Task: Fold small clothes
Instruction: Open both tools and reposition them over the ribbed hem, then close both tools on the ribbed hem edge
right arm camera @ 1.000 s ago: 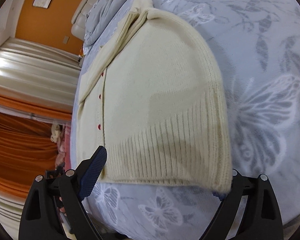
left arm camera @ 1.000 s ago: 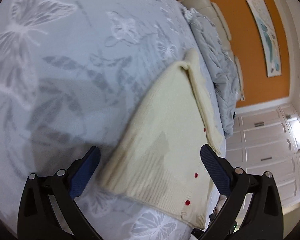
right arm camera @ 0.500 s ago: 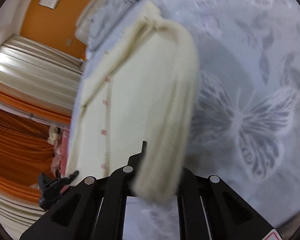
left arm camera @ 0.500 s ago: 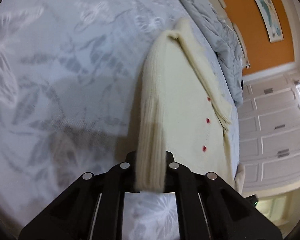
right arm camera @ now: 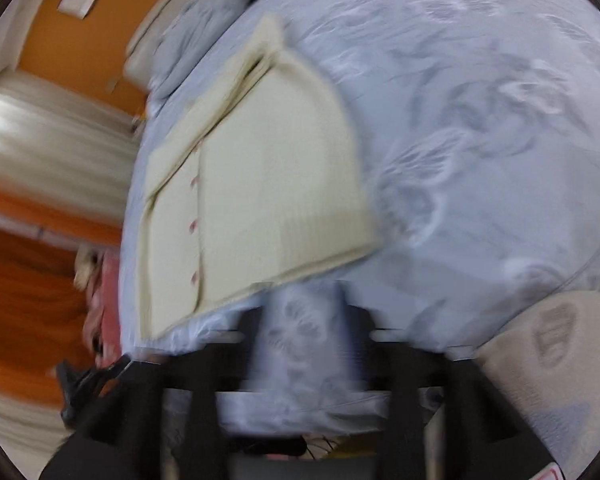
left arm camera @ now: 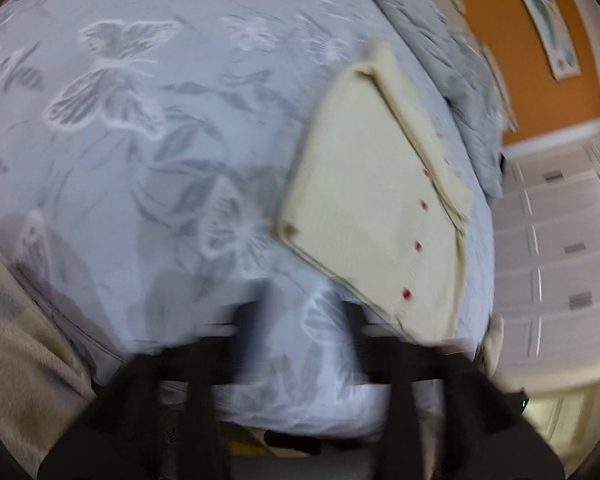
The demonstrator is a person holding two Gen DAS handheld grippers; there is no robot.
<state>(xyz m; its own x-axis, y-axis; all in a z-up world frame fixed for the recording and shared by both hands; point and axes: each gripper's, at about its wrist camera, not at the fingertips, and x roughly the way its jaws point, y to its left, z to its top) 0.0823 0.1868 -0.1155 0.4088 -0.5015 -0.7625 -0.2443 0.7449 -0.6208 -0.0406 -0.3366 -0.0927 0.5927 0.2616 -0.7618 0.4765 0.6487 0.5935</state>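
A bed (left arm camera: 148, 184) fills most of both views, covered with a pale blue-grey bedspread (right arm camera: 480, 168) printed with butterflies and leaves. A crumpled grey quilt (left arm camera: 452, 80) is heaped along the bed's far edge, at about one o'clock in the left wrist view and eleven o'clock in the right wrist view. Beyond it stands an orange wall (left arm camera: 540, 32) with a framed picture (left arm camera: 548, 12); white cabinet doors (left arm camera: 560, 248) lie at three o'clock in the left view, and pale and orange curtains (right arm camera: 40, 208) at nine o'clock in the right view.

The cream knitted cardigan (left arm camera: 372, 200) lies flat on the bedspread, folded, with a sleeve laid along its far side and a row of small red buttons (left arm camera: 418, 246) down the front. In the left view it sits at about two o'clock; in the right view it is at ten o'clock (right arm camera: 268, 184).

The left claw (left arm camera: 304, 340) at six o'clock is blurred; its jaws are opening, with only bedspread showing between them and the cardigan's near corner just beside the right jaw. The right claw (right arm camera: 300, 340) is likewise blurred and opening, nothing gripped, the cardigan's hem just past its left jaw.
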